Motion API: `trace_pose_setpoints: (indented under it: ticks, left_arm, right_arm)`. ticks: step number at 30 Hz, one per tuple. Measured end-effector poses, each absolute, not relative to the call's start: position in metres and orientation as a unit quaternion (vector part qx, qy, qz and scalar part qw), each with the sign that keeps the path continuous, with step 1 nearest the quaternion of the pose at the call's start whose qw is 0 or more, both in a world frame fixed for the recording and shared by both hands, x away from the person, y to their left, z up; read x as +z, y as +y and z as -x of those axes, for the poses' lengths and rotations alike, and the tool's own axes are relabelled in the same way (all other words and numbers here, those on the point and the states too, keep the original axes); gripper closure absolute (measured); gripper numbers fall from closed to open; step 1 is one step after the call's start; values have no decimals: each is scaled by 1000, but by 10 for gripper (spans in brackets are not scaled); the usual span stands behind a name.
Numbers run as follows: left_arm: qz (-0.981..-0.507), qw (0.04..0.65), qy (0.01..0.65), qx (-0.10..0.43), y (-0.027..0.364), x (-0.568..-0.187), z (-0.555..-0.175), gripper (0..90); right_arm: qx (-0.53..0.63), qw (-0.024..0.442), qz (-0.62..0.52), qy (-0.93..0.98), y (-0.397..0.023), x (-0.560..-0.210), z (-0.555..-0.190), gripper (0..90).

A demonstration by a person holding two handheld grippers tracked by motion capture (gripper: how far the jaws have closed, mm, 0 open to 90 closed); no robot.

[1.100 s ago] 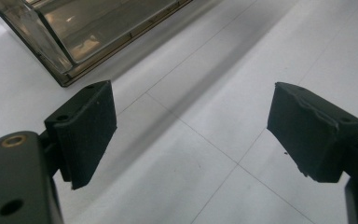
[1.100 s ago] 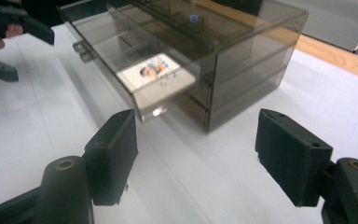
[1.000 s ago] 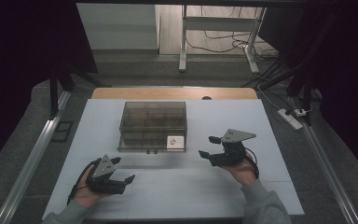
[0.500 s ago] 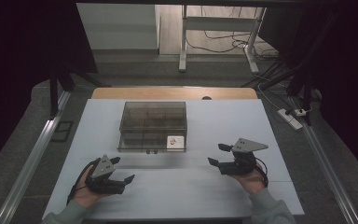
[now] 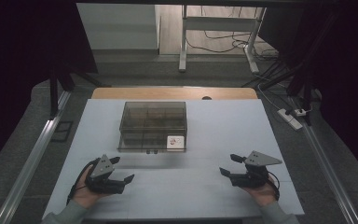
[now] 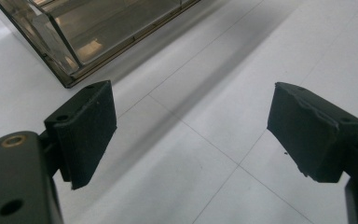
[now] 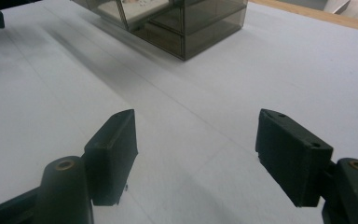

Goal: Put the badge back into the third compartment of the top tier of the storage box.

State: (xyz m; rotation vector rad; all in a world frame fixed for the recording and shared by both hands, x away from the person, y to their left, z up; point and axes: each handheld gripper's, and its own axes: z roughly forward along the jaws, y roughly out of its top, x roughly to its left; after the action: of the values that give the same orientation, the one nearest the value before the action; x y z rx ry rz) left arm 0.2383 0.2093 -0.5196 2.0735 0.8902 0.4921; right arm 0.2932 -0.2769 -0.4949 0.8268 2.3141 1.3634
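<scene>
**Two open grippers resting near a smoky plastic box**

Two things sit at the centre of the scene: a clear, smoke-tinted compartment box (image 5: 153,126) and a small white card (image 5: 175,142) with red marks lying in its front right compartment. The box stands on the white table (image 5: 223,126), toward the far half and a little left of the middle.

Nearer the person, the left gripper (image 5: 121,169) lies low over the table in the left hand (image 5: 86,189), below and to the left of the box. Its jaws stand wide apart with nothing between them; in the left gripper view the pads (image 6: 91,130) frame bare tabletop, with a corner of the box (image 6: 65,42) just beyond.

On the other side, the right gripper (image 5: 230,164) sits in the right hand (image 5: 261,191), well apart from the box, jaws pointing left. They are parted and empty. The right gripper view shows the box (image 7: 186,23) and card (image 7: 130,8) farther off, past its own pads (image 7: 114,154).

A wooden strip (image 5: 172,93) edges the table's far side, with dark floor and a power strip (image 5: 291,118) to the right.
</scene>
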Motion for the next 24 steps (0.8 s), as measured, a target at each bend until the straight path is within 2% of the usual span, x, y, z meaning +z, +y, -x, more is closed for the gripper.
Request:
trace_pose_setpoints:
  ticks: [9, 24]
  left_arm:
    - [-816, 409, 357, 197, 211, -519, -239, 153]
    - [-813, 413, 357, 202, 210, -518, -238, 154]
  right_arm:
    - [478, 162, -296, 811, -293, -500, -289, 293]
    - [468, 163, -293, 818, -290, -503, -291, 290]
